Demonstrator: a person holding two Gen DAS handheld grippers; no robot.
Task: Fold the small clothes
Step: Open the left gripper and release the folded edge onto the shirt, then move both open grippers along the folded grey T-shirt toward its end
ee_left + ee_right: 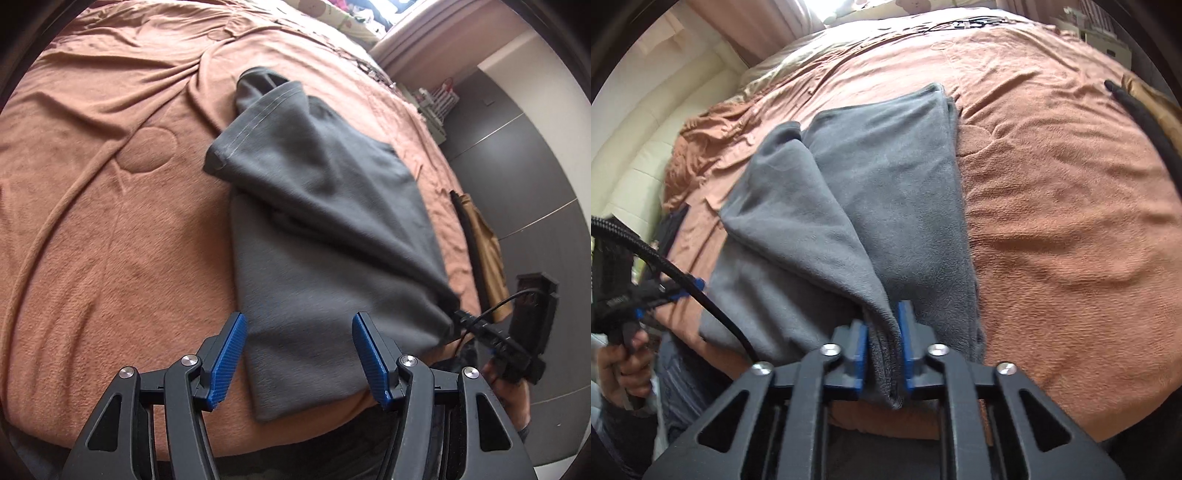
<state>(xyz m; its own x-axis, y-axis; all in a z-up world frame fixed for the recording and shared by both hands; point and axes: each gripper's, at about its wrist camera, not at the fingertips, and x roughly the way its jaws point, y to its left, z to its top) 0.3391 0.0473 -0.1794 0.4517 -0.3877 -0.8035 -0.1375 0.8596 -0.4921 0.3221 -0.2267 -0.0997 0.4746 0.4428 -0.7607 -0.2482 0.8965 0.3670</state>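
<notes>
On a brown bedspread [110, 229], mid-fold: grey fleece garment [317, 229] ahead of gaping left gripper [297, 356], corner pinched by right gripper [882, 347]; next, probably carrying across and laying flat.

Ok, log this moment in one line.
left hand-held gripper: open, empty | right hand-held gripper: shut on grey garment corner | garment part-folded on brown blanket

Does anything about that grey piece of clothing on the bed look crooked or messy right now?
Yes. The grey garment is mid-fold: the right gripper pinches one corner, pulling a flap diagonally across, so its edges are skewed. The left gripper is open, holding nothing. The brown blanket underneath is wrinkled.
</notes>
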